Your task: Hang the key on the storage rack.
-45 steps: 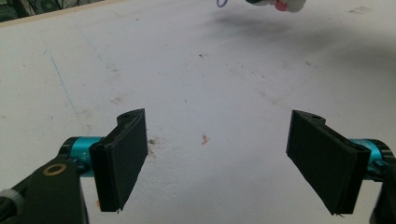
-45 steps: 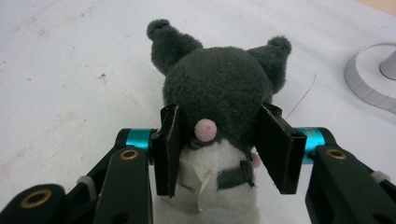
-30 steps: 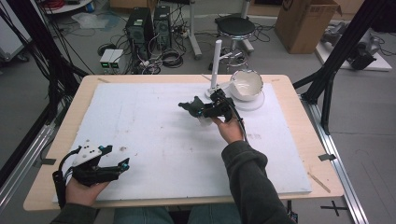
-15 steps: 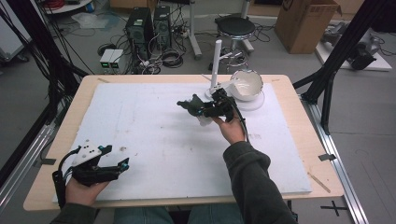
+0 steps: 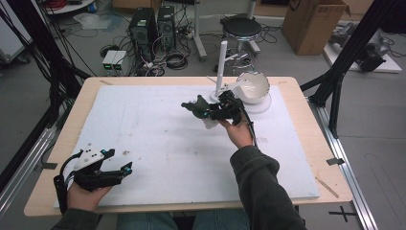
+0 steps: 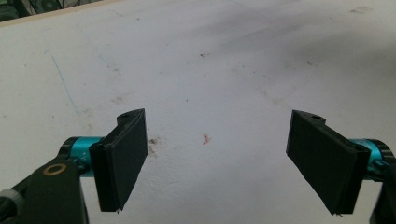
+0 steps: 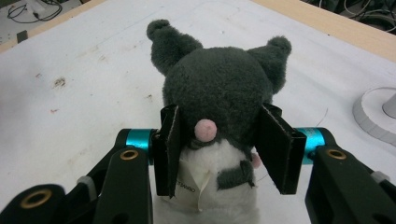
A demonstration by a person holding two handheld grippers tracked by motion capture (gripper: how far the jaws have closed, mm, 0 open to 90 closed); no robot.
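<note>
Little has moved since the earlier frames: the right hand-held gripper [image 7: 219, 154] remains clenched on the grey-and-white plush toy [image 7: 219, 102], gripping its 2 sides just below the head. Its long axis runs along the jaws, ears pointing away from the hand, above the white mat [image 5: 158, 129]. Just beyond stand a white bowl [image 5: 253, 86] and post [image 5: 221, 67]. Well apart, at the counter's [image 5: 306, 100] near corner, the left hand-held gripper [image 6: 217, 158] rests released.
</note>
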